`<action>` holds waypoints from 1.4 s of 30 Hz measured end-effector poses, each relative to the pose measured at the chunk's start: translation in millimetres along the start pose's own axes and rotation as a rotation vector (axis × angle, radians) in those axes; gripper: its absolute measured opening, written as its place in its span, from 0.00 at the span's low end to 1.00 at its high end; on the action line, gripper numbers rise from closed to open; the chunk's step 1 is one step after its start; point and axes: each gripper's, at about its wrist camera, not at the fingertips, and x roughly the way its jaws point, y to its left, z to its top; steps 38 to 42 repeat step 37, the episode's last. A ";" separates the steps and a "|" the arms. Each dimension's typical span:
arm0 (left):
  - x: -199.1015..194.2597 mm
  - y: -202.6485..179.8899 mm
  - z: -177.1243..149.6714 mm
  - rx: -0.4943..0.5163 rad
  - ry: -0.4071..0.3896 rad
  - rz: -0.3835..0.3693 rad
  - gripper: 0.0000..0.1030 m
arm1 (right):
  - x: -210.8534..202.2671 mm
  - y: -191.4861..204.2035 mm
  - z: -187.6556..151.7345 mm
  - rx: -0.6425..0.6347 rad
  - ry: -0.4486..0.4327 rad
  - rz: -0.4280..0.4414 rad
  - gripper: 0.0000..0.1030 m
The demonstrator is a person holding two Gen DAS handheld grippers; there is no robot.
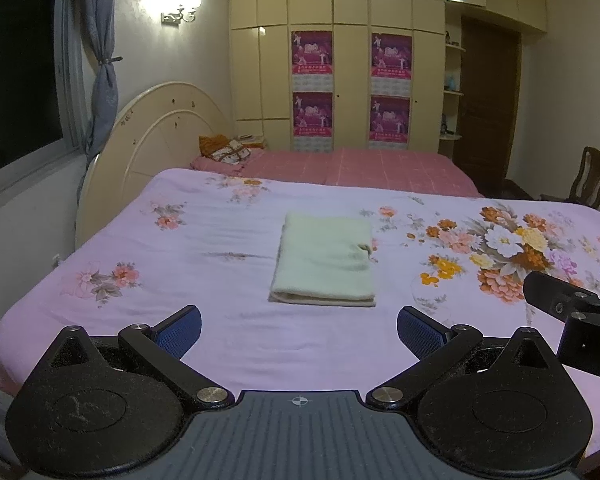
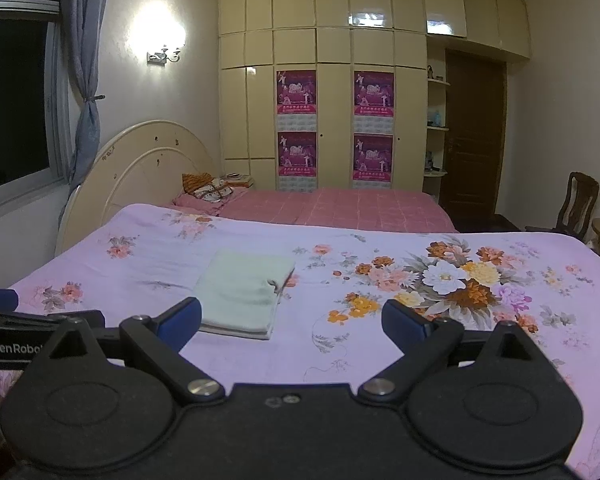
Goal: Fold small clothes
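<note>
Cloth, pale green, is seen already folded into a neat layered rectangle, lying flat mid-bed on the floral sheet; folding is judged essentially done, and no other unfolded garment is visible. Bed is covered in lilac fabric, with a second pink-checked bed behind it. Wardrobe with posters, a wall lamp, a dark window and a chair are noted. Left gripper and right gripper are both held spread, empty, short of the cloth.
</note>
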 end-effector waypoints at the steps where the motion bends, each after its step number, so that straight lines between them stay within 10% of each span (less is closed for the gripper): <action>1: 1.0 -0.4 0.0 0.000 0.001 0.000 1.00 | -0.2 -0.1 0.3 -0.001 0.000 0.003 0.94; 42: 48.1 -7.9 7.1 0.000 0.026 -0.047 1.00 | 35.6 -4.4 -0.6 -0.001 0.057 0.014 0.94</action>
